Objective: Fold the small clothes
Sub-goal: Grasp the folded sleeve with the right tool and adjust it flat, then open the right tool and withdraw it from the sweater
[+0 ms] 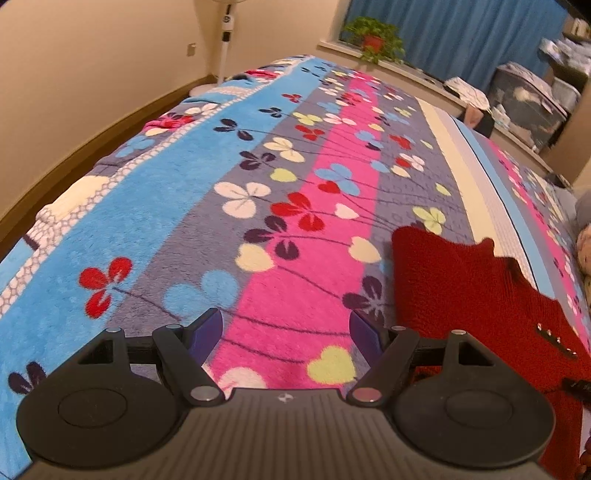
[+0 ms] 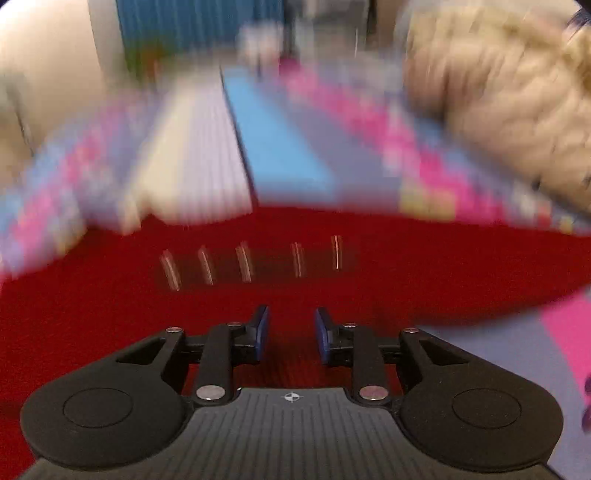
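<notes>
Fleece bedspread (image 1: 229,177) with blue, grey and pink stripes and a clover-flower print covers the bed across the left wrist view. Far left: cream wall with a brown skirting board (image 1: 92,136), and a white standing fan (image 1: 225,40) at the far corner of the bed. Far centre-right: potted green plant (image 1: 373,37) in a red pot on the window ledge, blue curtain (image 1: 461,33) behind it; storage boxes (image 1: 524,96) stacked at far right. Left gripper (image 1: 286,328) hovers over the pink stripe, jaws spread wide, nothing between them. Just right of it lies the red knitted garment (image 1: 461,295), spread on the bedspread at near right, its far edge jagged; a dark strip with small metallic studs (image 1: 554,339) shows on it near the right edge. Right wrist view is heavily motion-blurred. Same red garment (image 2: 258,258) fills the near half of that view, lying flat on the bedspread (image 2: 273,147), with a row of five bright studs (image 2: 243,262) across a dark band in the middle. Right gripper (image 2: 291,332) sits directly over the red knit, jaws parted with a clear gap, the fabric visible between them; no grasp seen. Far right: a beige fluffy mass (image 2: 509,92), too blurred to identify.
</notes>
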`<state>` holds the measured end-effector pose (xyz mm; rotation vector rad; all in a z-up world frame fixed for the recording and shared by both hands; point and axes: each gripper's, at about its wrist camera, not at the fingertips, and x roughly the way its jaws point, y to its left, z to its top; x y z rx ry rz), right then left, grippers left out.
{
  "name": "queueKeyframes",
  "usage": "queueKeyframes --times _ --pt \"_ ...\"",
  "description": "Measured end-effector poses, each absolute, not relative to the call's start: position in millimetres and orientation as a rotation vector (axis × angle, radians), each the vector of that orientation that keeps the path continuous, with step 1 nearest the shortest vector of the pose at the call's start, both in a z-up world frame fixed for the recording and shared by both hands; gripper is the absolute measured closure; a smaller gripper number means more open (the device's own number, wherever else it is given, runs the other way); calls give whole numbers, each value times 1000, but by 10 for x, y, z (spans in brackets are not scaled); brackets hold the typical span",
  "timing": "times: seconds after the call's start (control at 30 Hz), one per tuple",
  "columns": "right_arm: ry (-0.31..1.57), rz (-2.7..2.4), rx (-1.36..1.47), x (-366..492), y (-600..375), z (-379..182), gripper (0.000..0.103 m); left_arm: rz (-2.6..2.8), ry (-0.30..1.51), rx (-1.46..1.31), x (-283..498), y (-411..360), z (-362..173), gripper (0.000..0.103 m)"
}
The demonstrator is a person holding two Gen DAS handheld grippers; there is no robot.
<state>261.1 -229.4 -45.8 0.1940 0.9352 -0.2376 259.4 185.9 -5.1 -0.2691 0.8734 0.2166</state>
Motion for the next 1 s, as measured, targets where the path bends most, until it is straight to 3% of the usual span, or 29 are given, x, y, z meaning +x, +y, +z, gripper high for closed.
queueKeyframes --times 0.33,0.5,0.67,0.87,1.0 --pt "784 -164 225 1658 -2647 47 60 117 847 -146 2549 1500 -116 23" --pt "813 -76 260 1010 -2946 166 51 -39 763 -28 2387 1029 -218 23" --pt "960 -109 260 534 -3181 -24 51 -51 888 70 2185 739 -628 27" --pt "856 -99 292 215 -3380 148 51 -141 700 175 1537 460 -254 25" --pt "812 -79 345 64 -3525 217 51 -186 691 176 1142 285 -113 25"
